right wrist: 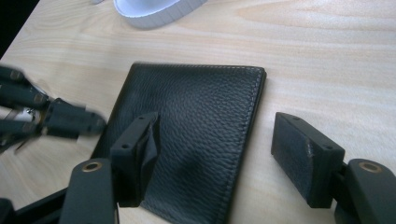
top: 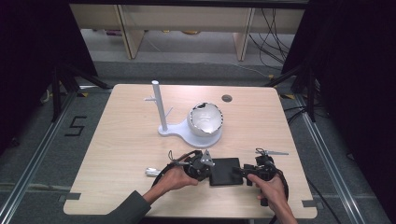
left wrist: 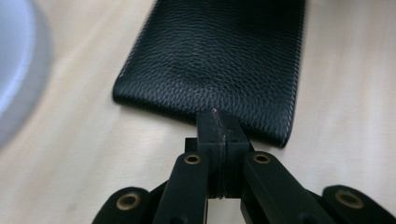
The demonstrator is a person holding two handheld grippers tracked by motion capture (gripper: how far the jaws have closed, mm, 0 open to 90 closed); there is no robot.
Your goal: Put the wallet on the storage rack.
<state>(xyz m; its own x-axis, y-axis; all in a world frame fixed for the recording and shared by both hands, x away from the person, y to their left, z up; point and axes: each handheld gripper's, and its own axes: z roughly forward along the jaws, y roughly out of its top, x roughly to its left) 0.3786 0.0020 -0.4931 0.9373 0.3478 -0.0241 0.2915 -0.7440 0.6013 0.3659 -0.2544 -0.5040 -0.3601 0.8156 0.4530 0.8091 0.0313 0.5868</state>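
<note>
Grainy blk leather wallet (right wrist: 196, 135), wood table (right wrist: 327, 56)

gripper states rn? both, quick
Left gripper: jaws closed at the edge of the black wallet; whether they actually pinch it cannot be told.
Right gripper: jaws open, straddling the wallet's edge.

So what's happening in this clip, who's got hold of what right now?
A person at a wooden table works a black leather wallet with two hand-held tools. The left claw is shut on one edge of the wallet, which lies flat and closed. The right claw is open, one jaw over the wallet and the other beside its stitched edge, gripping nothing yet. Farther back stands a white stand with a white bowl-like shell on its base, untouched.
</note>
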